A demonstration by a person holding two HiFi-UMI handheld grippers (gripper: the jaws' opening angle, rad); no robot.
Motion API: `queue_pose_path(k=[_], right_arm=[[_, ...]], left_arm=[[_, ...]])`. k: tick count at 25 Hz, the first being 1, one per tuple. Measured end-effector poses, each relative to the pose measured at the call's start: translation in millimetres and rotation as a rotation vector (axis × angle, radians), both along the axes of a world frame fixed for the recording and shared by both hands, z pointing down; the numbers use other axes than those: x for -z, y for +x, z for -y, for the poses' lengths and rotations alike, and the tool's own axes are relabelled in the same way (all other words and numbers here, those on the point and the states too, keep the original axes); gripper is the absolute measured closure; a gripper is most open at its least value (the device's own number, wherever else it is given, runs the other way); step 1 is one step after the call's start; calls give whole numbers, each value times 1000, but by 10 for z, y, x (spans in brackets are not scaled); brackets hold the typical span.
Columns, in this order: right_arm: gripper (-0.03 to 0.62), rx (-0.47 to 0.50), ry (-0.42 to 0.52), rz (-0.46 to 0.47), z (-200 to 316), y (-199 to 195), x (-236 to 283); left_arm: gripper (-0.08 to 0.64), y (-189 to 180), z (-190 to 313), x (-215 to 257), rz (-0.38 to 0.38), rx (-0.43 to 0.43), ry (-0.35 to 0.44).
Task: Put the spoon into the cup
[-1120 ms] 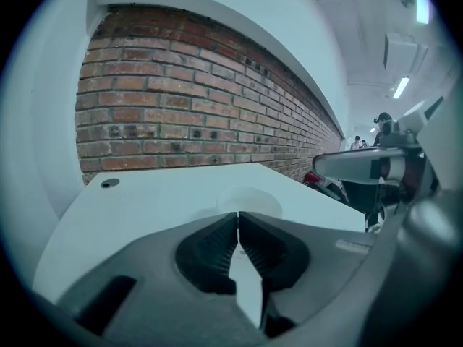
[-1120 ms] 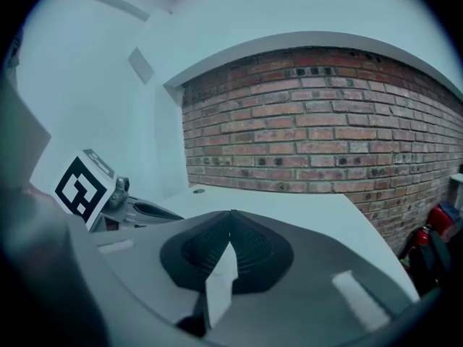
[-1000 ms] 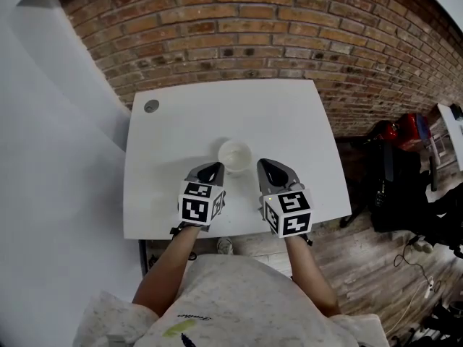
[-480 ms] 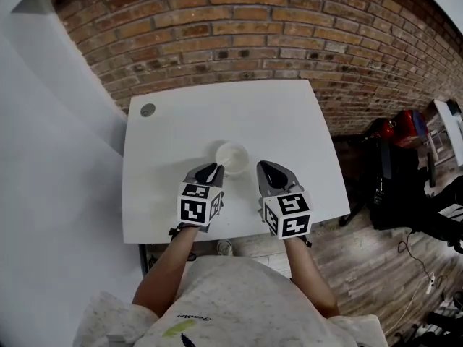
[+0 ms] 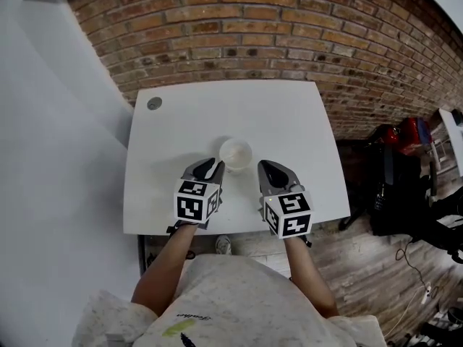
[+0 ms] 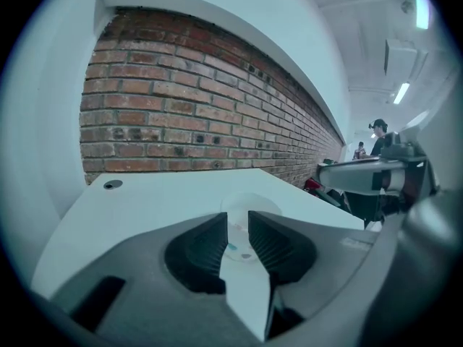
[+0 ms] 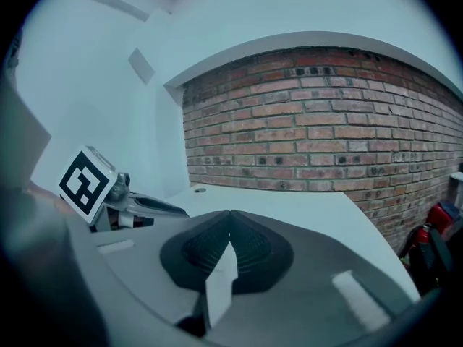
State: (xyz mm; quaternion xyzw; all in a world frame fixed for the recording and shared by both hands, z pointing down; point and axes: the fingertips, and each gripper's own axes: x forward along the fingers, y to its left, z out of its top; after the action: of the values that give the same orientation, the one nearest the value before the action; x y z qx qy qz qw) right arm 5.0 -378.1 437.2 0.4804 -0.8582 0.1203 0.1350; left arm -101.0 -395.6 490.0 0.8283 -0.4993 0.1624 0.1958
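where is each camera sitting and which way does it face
Head view: on the person's head, looking steeply down at the white table, the cup, the left gripper, the right gripper and both forearms.
Left gripper view: on the left gripper, looking along its slightly parted jaws at the cup, with the brick wall behind.
Right gripper view: on the right gripper, looking along its closed jaws across the table toward the wall; the left gripper shows at the left.
Shared: head and left gripper views both show the cup.
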Motion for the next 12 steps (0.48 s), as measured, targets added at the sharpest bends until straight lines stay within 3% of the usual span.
queue_pose_path(k=[12], right_arm=[[583, 76, 29, 11, -261, -55, 89]], left_arm=[[512, -151, -346, 366, -2, 100, 117]])
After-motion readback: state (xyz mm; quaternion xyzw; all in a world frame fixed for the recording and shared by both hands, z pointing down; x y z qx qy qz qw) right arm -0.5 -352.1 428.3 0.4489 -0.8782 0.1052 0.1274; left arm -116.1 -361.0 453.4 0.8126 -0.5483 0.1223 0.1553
